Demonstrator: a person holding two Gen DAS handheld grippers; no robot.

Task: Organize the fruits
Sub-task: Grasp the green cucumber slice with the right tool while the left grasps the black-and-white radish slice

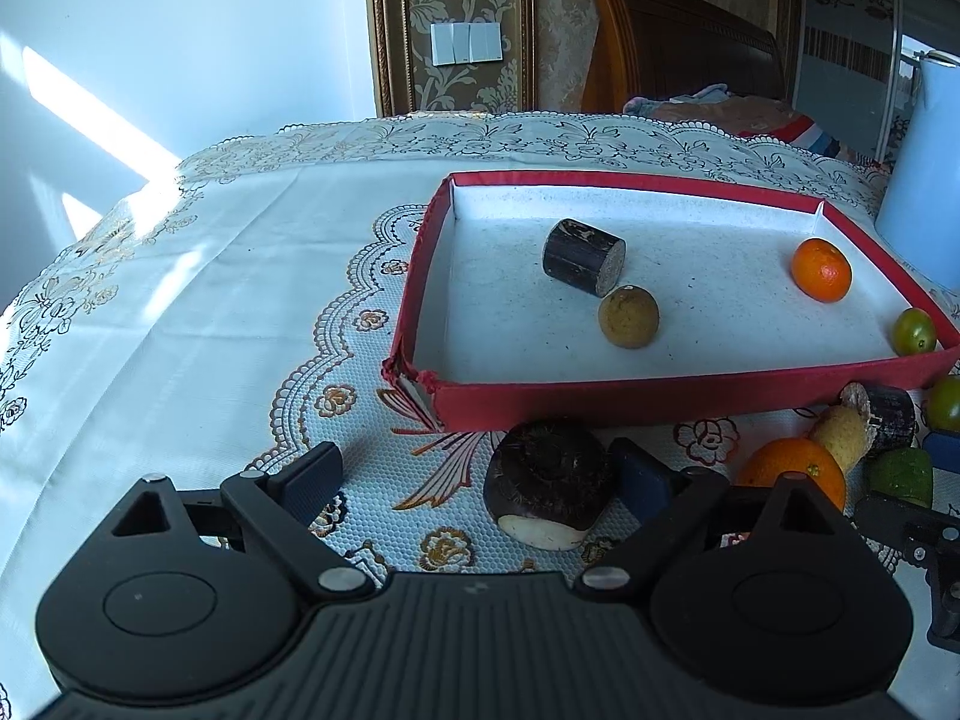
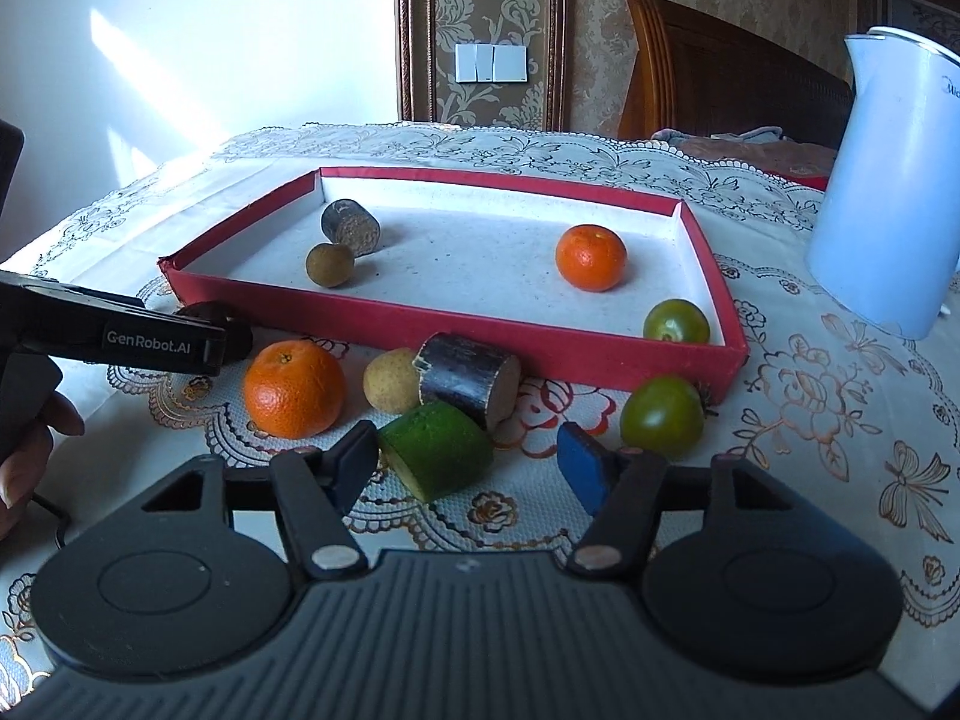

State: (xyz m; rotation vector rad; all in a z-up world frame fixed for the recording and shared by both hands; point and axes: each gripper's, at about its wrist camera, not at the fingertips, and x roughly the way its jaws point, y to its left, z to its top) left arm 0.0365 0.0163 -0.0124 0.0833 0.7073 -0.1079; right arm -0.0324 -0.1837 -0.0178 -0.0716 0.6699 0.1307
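Item: green cucumber chunk (image 2: 438, 450), on the table before the red tray (image 2: 456, 330), between my right jaws; black pad touching one cut end, blue pad clear, nothing gripped. Short, firm cylinder, waxy rind; likely light, slippery; best taken across the flat ends. My left jaws stood wide, empty, beside a dark root (image 1: 549, 483).

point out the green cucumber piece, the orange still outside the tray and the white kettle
green cucumber piece (image 2: 437, 450): right wrist view, on its rough green skin
orange outside the tray (image 2: 294, 387): right wrist view, middle of its peel
white kettle (image 2: 882, 192): right wrist view, on the side of its body
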